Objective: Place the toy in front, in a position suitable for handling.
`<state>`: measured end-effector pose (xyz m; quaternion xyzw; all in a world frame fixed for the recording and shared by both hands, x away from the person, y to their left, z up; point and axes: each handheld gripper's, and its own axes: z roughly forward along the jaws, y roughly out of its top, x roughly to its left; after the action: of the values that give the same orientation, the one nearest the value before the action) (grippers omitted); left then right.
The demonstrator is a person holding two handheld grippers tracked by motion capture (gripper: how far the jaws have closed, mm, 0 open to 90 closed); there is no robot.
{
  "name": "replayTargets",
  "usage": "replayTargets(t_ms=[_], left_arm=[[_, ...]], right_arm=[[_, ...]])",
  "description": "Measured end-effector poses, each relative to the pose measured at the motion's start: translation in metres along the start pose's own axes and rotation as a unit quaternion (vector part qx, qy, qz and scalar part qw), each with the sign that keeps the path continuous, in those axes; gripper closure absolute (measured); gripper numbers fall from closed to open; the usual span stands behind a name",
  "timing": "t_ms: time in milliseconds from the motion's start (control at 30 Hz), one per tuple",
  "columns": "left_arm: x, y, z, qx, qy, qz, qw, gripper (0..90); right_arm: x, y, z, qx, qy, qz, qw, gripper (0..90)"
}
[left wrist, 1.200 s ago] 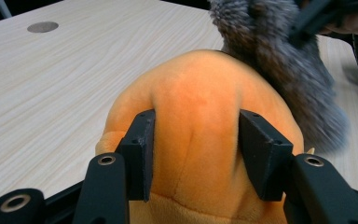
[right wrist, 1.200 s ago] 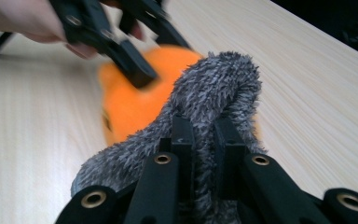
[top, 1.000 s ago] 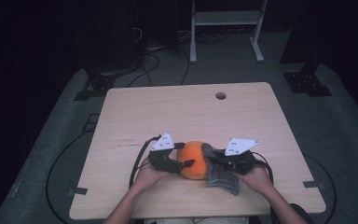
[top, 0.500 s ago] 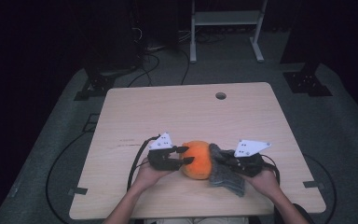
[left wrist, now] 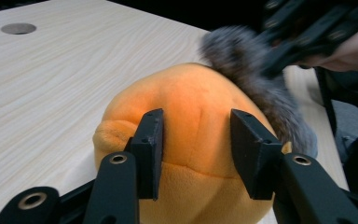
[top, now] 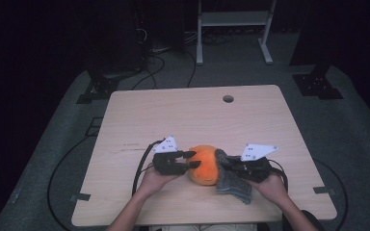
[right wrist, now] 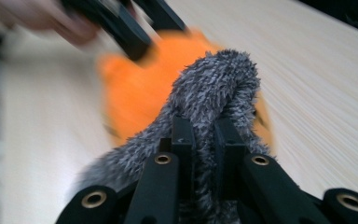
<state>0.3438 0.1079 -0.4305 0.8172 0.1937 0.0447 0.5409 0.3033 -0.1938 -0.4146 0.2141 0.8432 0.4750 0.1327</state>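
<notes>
Working a grey fuzzy cloth (top: 232, 182) against an orange plush ball (top: 204, 164) looks like the job in hand, and by my reading it is partway along: both things are gripped, the cloth already laps the ball's side, but most of the orange surface is bare, so whether wiping or wrapping is meant, the bulk of it is left.

The table (top: 173, 115), pale wood with a round cable hole (top: 228, 98) toward 12 o'clock, carries everything near its 6 o'clock edge. The ball rests there between the two hands, with the cloth touching it at its 3 o'clock side and trailing down onto the table toward 5 o'clock.

The left claw (left wrist: 196, 140) has just been closing and now pinches the ball, a pad pressed into the plush on either side of a seam. It reaches in level from 9 o'clock, the hand cupped under it with the forearm coming up from 6 o'clock.

The right claw (right wrist: 204, 140) is clamped tight on a fold of the cloth, fibres bulging above the narrow gap. It points toward 9 o'clock at the ball, held low by the right hand (top: 270, 185).
</notes>
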Motion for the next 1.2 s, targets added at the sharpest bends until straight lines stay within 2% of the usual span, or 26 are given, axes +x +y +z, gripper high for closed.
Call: replayTargets(t_ms=[33, 67, 100, 167, 233, 333, 467, 533, 567, 600, 767, 800, 867, 967, 1100, 1133, 1167, 1200], left_arm=[[0.001, 0.0, 0.001, -0.002, -0.001, -0.002, 1.0, 56.6], [0.001, -0.001, 0.002, -0.007, -0.002, -0.008, 0.9999, 56.7], [0.002, -0.001, 0.003, -0.008, 0.0, -0.01, 0.9999, 56.8], [0.003, -0.002, 0.005, -0.014, 0.004, -0.017, 0.9997, 57.2], [0.003, -0.003, 0.005, -0.012, 0.005, -0.014, 0.9998, 57.1], [0.004, -0.004, 0.004, -0.01, 0.002, -0.019, 0.9998, 56.6], [0.003, -0.004, 0.005, -0.009, 0.004, -0.015, 0.9998, 56.5], [0.002, -0.003, 0.005, -0.009, 0.006, -0.01, 0.9999, 56.5], [0.001, -0.003, 0.005, -0.007, 0.009, -0.004, 0.9999, 56.6], [0.001, -0.003, 0.005, -0.007, 0.009, -0.001, 0.9999, 56.7], [0.001, -0.003, 0.005, -0.01, 0.003, -0.004, 0.9999, 56.1], [0.003, -0.003, 0.004, -0.015, -0.005, -0.006, 0.9999, 49.8], [0.006, -0.002, -0.001, -0.026, -0.017, -0.014, 0.9994, 41.9], [0.008, 0.0, -0.006, -0.036, -0.026, -0.021, 0.9988, 39.5], [0.005, -0.003, 0.002, -0.028, -0.022, -0.019, 0.9992, 55.6], [0.005, -0.003, 0.003, -0.029, -0.023, -0.018, 0.9991, 59.9], [0.005, -0.003, 0.003, -0.031, -0.025, -0.018, 0.9991, 59.9], [0.006, -0.003, 0.004, -0.033, -0.026, -0.019, 0.999, 60.7]], right_arm=[[0.0, 0.0, 0.0, 0.0, 0.0, 0.0, 1.0, 80.8], [0.004, 0.003, -0.002, -0.016, 0.017, -0.003, 0.9997, 80.7], [0.009, 0.007, -0.001, -0.021, 0.024, -0.01, 0.9994, 80.7], [0.017, 0.013, 0.007, -0.014, 0.029, -0.03, 0.999, 80.7], [0.023, 0.014, 0.017, 0.011, 0.016, -0.052, 0.9985, 80.7], [0.017, 0.008, 0.019, 0.006, 0.017, -0.045, 0.9988, 80.7], [0.008, -0.004, 0.011, 0.025, -0.008, -0.038, 0.9989, 80.7], [0.007, -0.006, 0.007, 0.026, -0.014, -0.034, 0.999, 80.7], [0.009, -0.005, 0.005, 0.019, -0.014, -0.035, 0.9991, 80.6], [0.013, 0.0, 0.005, -0.005, -0.001, -0.039, 0.9992, 80.5], [0.015, 0.014, 0.012, -0.005, -0.013, -0.056, 0.9984, 80.4], [0.012, 0.011, 0.016, 0.006, -0.011, -0.051, 0.9986, 80.5], [0.01, 0.008, 0.016, 0.009, -0.013, -0.049, 0.9987, 80.5], [0.009, 0.006, 0.013, 0.01, -0.016, -0.046, 0.9988, 80.5], [0.008, 0.004, 0.009, 0.014, -0.019, -0.039, 0.999, 80.5], [0.017, 0.01, 0.006, 0.009, -0.023, -0.055, 0.9982, 80.5], [0.017, 0.01, 0.006, 0.009, -0.023, -0.055, 0.9982, 80.5], [0.024, 0.014, 0.005, 0.005, -0.021, -0.069, 0.9974, 80.6]])
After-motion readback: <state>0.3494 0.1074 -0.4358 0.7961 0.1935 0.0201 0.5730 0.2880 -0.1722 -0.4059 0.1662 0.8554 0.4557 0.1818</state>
